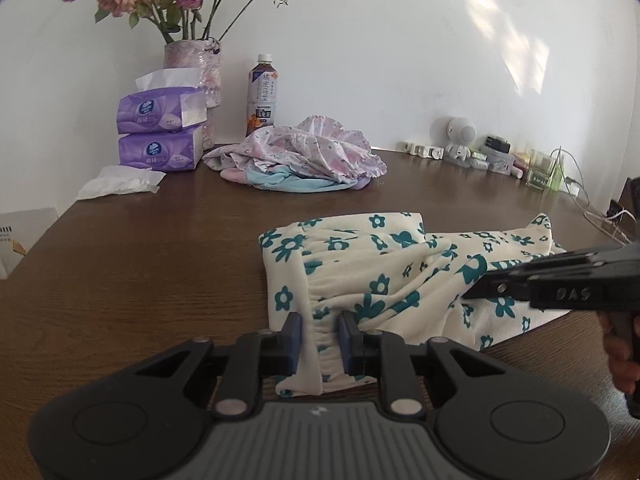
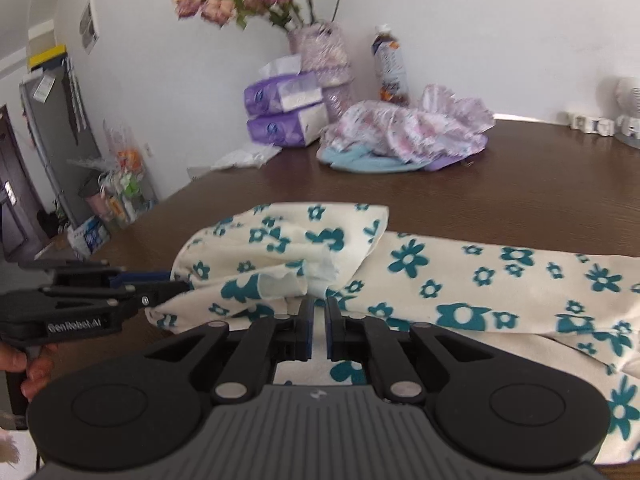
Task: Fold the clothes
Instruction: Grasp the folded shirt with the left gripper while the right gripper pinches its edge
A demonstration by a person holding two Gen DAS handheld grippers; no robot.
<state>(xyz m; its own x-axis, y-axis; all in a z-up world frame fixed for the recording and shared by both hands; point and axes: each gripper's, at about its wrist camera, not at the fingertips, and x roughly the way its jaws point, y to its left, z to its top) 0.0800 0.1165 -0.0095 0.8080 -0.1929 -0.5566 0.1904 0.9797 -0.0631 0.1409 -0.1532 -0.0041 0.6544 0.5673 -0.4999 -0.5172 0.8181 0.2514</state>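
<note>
A cream garment with teal flowers (image 1: 360, 248) lies partly folded on the brown table (image 1: 140, 280), its gathered elastic waistband towards me. My left gripper (image 1: 320, 332) is shut on that bunched waistband at the near left edge. From the right wrist view, the left gripper (image 2: 176, 286) pinches the garment's (image 2: 480, 280) left corner. My right gripper (image 2: 318, 316) is shut on a raised fold in the middle of the cloth, its pads only a narrow strip apart. In the left wrist view the right gripper (image 1: 476, 288) reaches in from the right, held by a hand.
A heap of pink floral and light blue clothes (image 1: 296, 156) lies further back. Behind it stand two purple tissue packs (image 1: 160, 132), a vase of roses (image 1: 196, 64) and a drink bottle (image 1: 262, 96). A crumpled tissue (image 1: 120, 182) lies left; small items and cables (image 1: 500, 158) line the back right.
</note>
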